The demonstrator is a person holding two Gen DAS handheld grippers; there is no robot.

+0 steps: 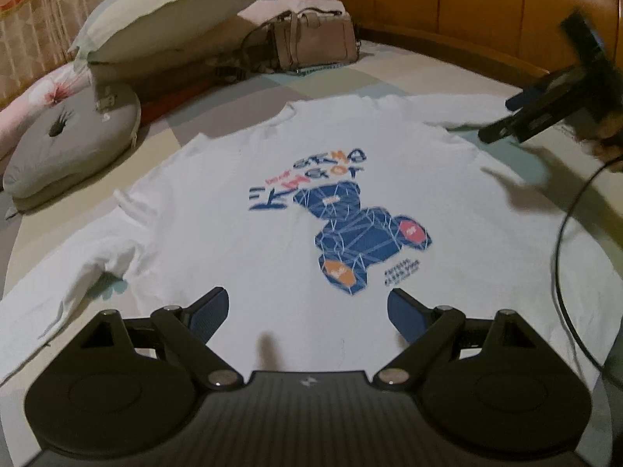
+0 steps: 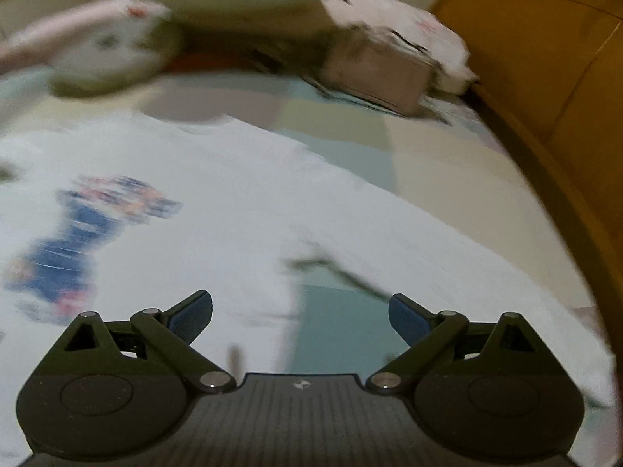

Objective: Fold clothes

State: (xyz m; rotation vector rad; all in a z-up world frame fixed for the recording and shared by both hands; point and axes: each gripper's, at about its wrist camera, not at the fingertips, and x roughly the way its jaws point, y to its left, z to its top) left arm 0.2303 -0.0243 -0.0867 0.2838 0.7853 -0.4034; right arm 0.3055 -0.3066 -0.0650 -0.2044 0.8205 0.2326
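White cotton covers most of the bed (image 1: 409, 68): a long-sleeved shirt (image 1: 241, 241) lies flat, print side up, its collar toward the far pillows and its hem running under the left gripper (image 1: 307, 311). Bare patchwork sheet shows past the collar and along the shirt's right sleeve, up to the wooden headboard (image 1: 486, 4) that walls in the far right edge. On the left, the other sleeve lies rumpled and bunched near the mattress edge.

A cream pillow (image 1: 163, 19), a grey round cushion (image 1: 74, 144) and a tan handbag (image 1: 311, 39) crowd the far end, apart from the shirt. Patterned curtains (image 1: 35, 11) hang behind them.

The left gripper hovers over the hem with its jaws spread wide, nothing between them. The right gripper (image 2: 300, 313), equally wide and empty, hangs above the gap between body and right sleeve, where teal sheet shows. From the left camera it appears airborne and blurred at the right edge, a black cable (image 1: 560, 264) looping below.

The right camera's view is heavily smeared; the blue, red and orange print (image 1: 342, 222) reads only as streaks there.
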